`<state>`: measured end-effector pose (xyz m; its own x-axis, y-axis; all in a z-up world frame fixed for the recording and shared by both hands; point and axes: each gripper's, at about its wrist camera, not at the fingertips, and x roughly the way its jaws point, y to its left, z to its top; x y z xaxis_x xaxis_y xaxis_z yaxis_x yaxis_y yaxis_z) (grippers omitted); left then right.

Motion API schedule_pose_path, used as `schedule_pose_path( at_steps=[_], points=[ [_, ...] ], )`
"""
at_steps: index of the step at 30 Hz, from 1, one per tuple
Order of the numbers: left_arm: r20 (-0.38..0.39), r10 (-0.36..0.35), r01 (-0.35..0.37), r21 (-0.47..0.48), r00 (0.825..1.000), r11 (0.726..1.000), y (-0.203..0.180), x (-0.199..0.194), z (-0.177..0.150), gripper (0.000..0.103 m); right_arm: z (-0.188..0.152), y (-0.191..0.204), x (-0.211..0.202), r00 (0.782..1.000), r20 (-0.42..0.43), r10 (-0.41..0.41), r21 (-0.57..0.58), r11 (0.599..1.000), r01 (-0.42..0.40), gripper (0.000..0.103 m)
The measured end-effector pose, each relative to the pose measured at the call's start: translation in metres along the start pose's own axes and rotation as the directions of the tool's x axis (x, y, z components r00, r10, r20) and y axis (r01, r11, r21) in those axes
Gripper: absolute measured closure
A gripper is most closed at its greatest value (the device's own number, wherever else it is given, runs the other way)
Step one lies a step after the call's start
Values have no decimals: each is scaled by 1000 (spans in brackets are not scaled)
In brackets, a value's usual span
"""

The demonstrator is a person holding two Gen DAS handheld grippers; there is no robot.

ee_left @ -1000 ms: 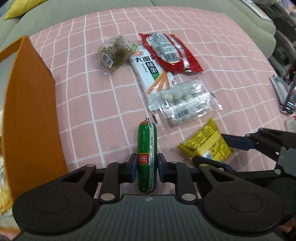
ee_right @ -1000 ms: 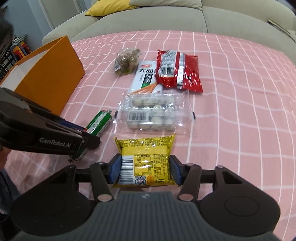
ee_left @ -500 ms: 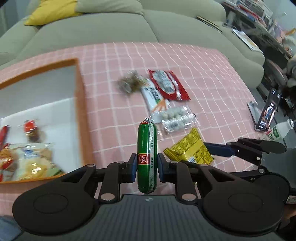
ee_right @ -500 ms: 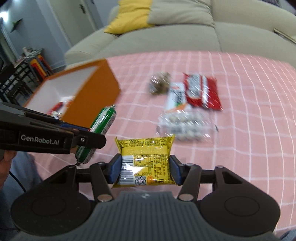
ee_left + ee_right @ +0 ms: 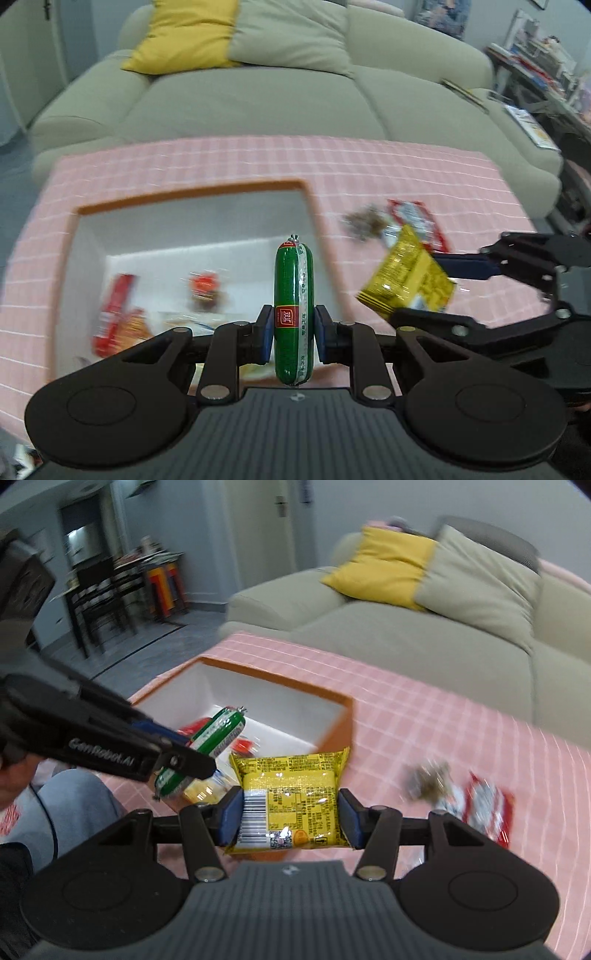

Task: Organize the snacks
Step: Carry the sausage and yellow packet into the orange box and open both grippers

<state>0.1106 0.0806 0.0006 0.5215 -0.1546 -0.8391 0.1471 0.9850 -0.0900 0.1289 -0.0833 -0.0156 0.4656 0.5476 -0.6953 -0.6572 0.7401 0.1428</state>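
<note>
We were in the carrying step: both loads were up off the pink checked cloth and on their way to the orange box. Our left gripper pinched the green sausage across its lower half, the stick standing upright between the blue pads, and in the left wrist view it hung over the right side of the box's white interior. Our right gripper was closed on the yellow packet, gripped by its two side edges with the barcode facing the camera; the packet sat just at the near right corner of the box, not clearly inside its opening yet. Some snacks already lay on the box floor, among them a red packet at the left, though blur kept us from naming the rest. A brown bag and a red bag were still out on the cloth to the right of the box. In our judgement the next move called for lowering the sausage into free floor space and spreading the left fingers, then bringing the yellow packet further over the rim before letting it go, minding that the two grippers were close together.
</note>
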Motion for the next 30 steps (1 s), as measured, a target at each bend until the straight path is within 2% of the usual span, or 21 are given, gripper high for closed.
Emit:
schedule_pose_path(
  at_steps=[6, 9, 15, 18, 22, 27, 30],
  points=[
    [-50, 82, -81, 21, 995, 996, 42, 15, 13, 79, 39, 23, 47, 997, -73, 38, -143, 989, -48, 50],
    [-82, 89, -88, 13, 993, 996, 59, 29, 17, 79, 51, 31, 75, 991, -124, 44, -183, 981, -66, 50],
    [-158, 116, -116, 11, 981, 993, 79, 61, 16, 79, 67, 41, 131, 968, -252, 15, -283, 955, -89, 50],
    [-190, 115, -118, -7, 975, 993, 89, 75, 16, 79, 69, 41, 157, 948, -317, -10, -306, 948, -93, 50],
    [-199, 108, -115, -24, 974, 993, 103, 93, 20, 79, 70, 50, 186, 910, -412, -55, -363, 926, -109, 50],
    [-224, 96, -110, -50, 970, 993, 115, 112, 21, 79, 63, 56, 216, 864, -491, -112, -422, 898, -123, 50],
    [-252, 91, -107, -48, 963, 993, 119, 122, 21, 79, 62, 52, 228, 848, -518, -113, -416, 900, -134, 50]
  ],
)
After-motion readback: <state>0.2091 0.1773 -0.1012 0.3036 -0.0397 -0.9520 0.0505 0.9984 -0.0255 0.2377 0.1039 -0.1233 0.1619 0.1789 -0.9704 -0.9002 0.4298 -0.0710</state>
